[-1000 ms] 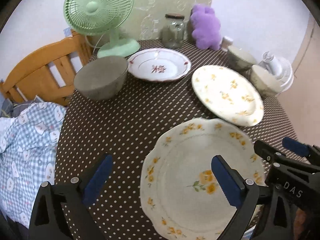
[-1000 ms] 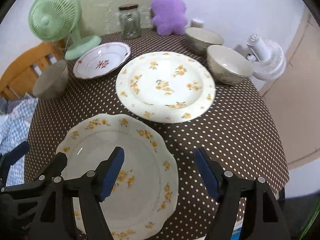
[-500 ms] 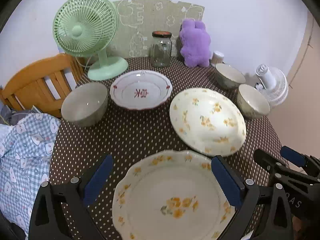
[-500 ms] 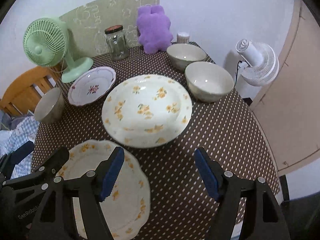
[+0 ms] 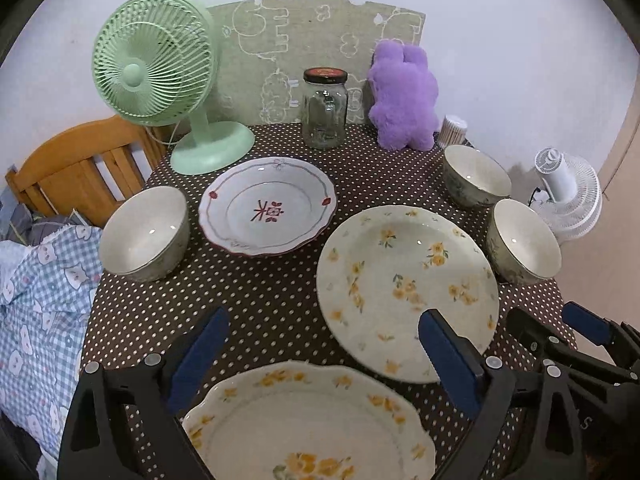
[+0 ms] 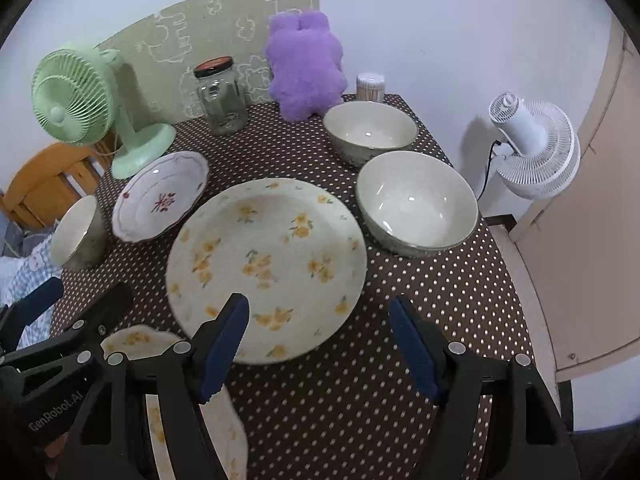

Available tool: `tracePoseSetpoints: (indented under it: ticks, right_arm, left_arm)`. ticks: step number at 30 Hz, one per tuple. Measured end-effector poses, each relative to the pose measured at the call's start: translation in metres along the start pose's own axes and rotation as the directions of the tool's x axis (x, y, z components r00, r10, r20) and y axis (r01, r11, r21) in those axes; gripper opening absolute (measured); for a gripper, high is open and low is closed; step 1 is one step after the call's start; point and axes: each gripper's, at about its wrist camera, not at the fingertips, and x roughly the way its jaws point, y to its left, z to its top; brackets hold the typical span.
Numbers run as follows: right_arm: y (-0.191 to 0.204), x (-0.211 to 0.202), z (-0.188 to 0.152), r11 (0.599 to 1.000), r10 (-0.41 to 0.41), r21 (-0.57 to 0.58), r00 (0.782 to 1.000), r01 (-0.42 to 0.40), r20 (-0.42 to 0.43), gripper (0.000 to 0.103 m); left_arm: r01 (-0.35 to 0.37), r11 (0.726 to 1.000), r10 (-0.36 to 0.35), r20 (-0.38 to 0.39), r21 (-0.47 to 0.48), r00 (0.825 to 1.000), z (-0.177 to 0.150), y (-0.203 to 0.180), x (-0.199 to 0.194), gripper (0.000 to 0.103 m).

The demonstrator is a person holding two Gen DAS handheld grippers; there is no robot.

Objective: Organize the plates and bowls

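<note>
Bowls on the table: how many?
3. One bowl at the left edge beside the red-motif plate; two on the right, a far bowl near the purple plush and a nearer bowl. None stacked, apparently.

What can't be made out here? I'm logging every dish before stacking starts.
- Scalloped plate: near edge cut off by the frame in the left view; largely behind the left tongs in the right view.
- Round plate: near rim hidden by a tong finger.
- Jar: contents too murky to tell.
- Bowls' outer patterns: too small.
</note>
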Motion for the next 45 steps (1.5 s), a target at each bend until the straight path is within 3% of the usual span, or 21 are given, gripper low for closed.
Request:
tracePoseSetpoints:
  ticks: [13,24,27,32,45]
  right_arm:
    - [-0.016,0.063,0.014,0.996,-0.038,0.076,0.997,0.043,-0.067,0.075]
    - [-0.019,0.105,0.020,0.989,-0.070,0.121,0.989,0.086,-0.130,0.068]
    - [-0.018,0.113,0.020,0.989,-0.068,0.123,0.987,0.086,-0.146,0.064]
    - [-0.014,0.125,0.023,0.990,-0.063,0.118,0.986,0.082,-0.156,0.058]
    - [-0.018,0.133,0.032,0.984,-0.078,0.146,0.984,0.102,-0.162,0.058]
  left_arm:
    - [-0.020,0.999,0.022,-0.068,0.037,0.997,0.017,-0.016,0.070,0.088]
    - [0.001,0.997,0.011,-0.152,0.079,0.988,0.017,-0.025,0.120,0.078]
    - [0.028,0.997,-0.015,-0.176,0.076,0.984,0.018,-0.026,0.129,0.069]
    - [0.017,0.996,-0.001,-0.183,0.087,0.983,0.023,-0.028,0.138,0.067]
    - [0.020,0.995,-0.003,-0.181,0.093,0.983,0.029,-0.028,0.146,0.067]
